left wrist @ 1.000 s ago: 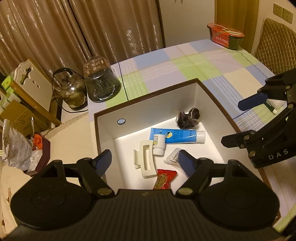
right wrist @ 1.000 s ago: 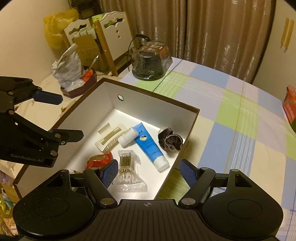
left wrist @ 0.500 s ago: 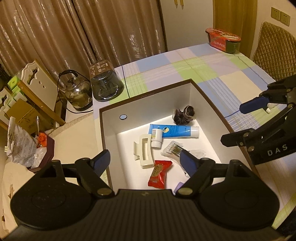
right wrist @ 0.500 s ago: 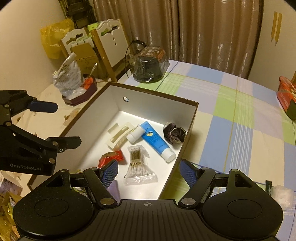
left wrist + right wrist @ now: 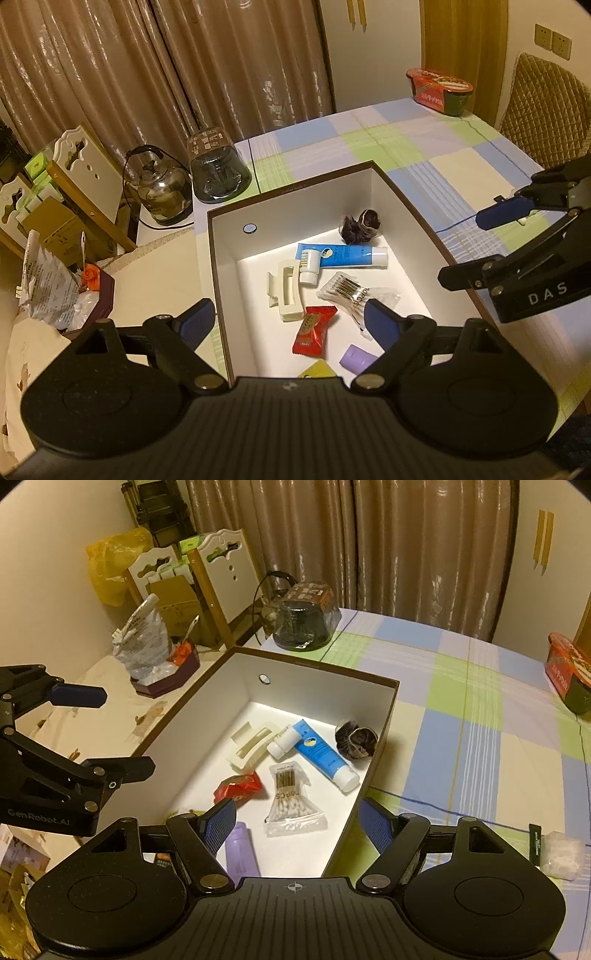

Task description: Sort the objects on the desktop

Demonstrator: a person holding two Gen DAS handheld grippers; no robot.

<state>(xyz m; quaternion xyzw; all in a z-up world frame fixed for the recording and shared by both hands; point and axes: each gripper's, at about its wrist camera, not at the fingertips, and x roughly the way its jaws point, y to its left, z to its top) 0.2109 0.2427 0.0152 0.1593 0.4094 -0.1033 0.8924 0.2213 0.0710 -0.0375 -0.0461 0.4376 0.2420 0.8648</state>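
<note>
A brown-rimmed box (image 5: 291, 190) (image 5: 314, 662) with a white inside stands on the checked tablecloth. In it lie a dark scrunchie (image 5: 360, 230) (image 5: 356, 738), a blue tube (image 5: 343, 255) (image 5: 325, 755), a small white bottle (image 5: 309, 265), a cream hair clip (image 5: 286, 290) (image 5: 251, 746), a red packet (image 5: 313, 330) (image 5: 238, 790), a bag of cotton swabs (image 5: 354, 291) (image 5: 291, 801) and a purple item (image 5: 356, 357) (image 5: 240, 853). My left gripper (image 5: 288, 325) (image 5: 114, 733) hangs open above the box's near left side. My right gripper (image 5: 297, 825) (image 5: 476, 245) is open over its right edge. Both hold nothing.
A dark glass jar (image 5: 218, 173) and a glass kettle (image 5: 160, 195) stand behind the box. A red food tub (image 5: 439, 90) sits at the far table corner by a quilted chair (image 5: 546, 114). A small white packet (image 5: 561, 853) lies on the cloth to the right.
Both grippers have drawn back and up from the box, so more of its floor shows, including the purple item. Both stayed open.
</note>
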